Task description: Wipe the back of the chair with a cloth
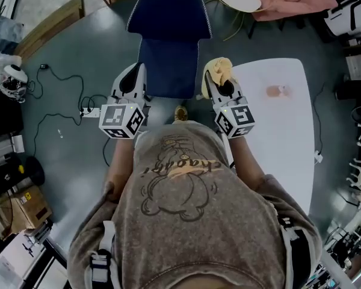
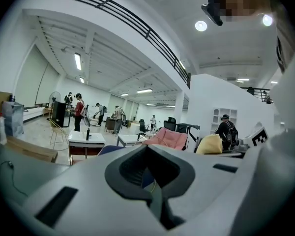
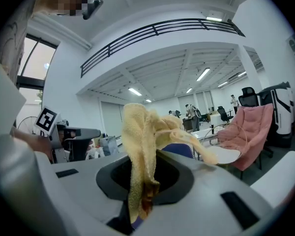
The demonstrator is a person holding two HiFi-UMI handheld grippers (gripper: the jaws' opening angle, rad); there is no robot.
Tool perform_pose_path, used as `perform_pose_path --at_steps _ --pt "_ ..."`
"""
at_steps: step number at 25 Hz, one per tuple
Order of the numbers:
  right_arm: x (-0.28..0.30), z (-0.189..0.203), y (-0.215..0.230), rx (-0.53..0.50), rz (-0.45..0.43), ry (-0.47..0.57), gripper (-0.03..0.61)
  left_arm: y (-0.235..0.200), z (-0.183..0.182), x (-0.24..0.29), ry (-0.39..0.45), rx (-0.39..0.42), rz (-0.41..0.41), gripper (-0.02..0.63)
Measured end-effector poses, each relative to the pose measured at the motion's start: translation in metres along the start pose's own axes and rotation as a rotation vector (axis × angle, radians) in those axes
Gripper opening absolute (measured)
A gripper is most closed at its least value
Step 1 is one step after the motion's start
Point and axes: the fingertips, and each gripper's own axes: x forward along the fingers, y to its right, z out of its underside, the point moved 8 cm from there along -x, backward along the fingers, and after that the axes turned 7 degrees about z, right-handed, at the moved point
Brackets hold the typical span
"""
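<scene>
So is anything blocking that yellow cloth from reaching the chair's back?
Nothing visible. The cloth, pinched in the right claw, sits beside the chair, with only open air up to its backrest.

cloth (image 3: 140,146) tail hidden between jaws, distant people (image 2: 78,111) tiny

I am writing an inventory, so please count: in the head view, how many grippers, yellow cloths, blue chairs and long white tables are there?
Grippers: 2, the left gripper and the right gripper
Yellow cloth: 1
Blue chair: 1
White table: 1
Total: 5
</scene>
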Motion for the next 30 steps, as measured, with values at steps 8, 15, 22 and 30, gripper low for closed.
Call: perform_pose_path --at_steps 8,15,22,30 --pt "0.042 -0.007 0.014 0.005 -0.020 -0.008 0.071 -0.021 -0.007 0.022 -0.004 0.004 -0.027 0.008" --pt "0.071 -0.008 0.012 0.014 0.020 -0.011 0.071 -0.050 -0.011 0.042 -0.020 0.020 0.013 0.008" --pt "0.104 -0.006 0.011 0.024 0.067 -0.021 0.071 -0.085 -0.016 0.070 -0.039 0.020 0.062 0.008" --pt "0.142 0.002 0.018 0.038 0.101 -0.030 0.071 -0.115 -0.006 0.111 -0.068 0.007 0.118 0.008"
